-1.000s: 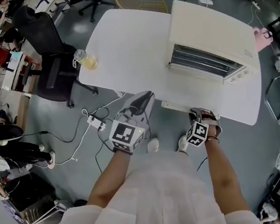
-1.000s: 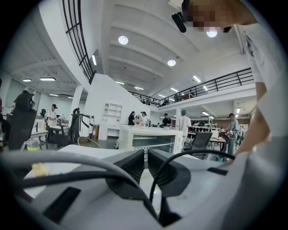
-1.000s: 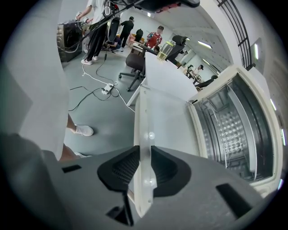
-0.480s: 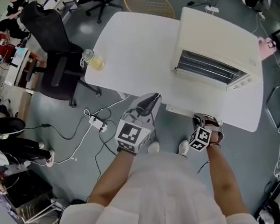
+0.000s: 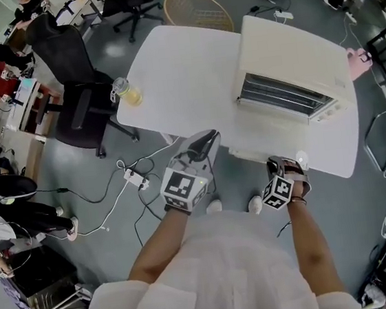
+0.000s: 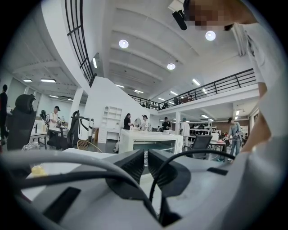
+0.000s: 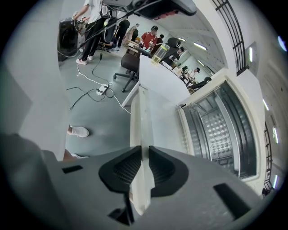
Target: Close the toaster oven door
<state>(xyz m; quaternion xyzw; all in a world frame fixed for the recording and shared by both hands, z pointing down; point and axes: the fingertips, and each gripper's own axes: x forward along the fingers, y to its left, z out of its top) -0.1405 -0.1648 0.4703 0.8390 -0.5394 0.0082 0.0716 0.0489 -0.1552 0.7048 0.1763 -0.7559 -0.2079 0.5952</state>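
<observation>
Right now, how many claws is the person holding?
2. The left claw hangs before the table, jaws slightly apart, empty. The right claw, whose jaws have just been closing, grips the open oven door by its front edge.

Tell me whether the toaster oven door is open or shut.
Open. The door is swung down away from the oven, and the rack inside shows.

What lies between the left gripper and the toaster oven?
Only bare white table between left gripper and toaster oven, clearest in the head view.
</observation>
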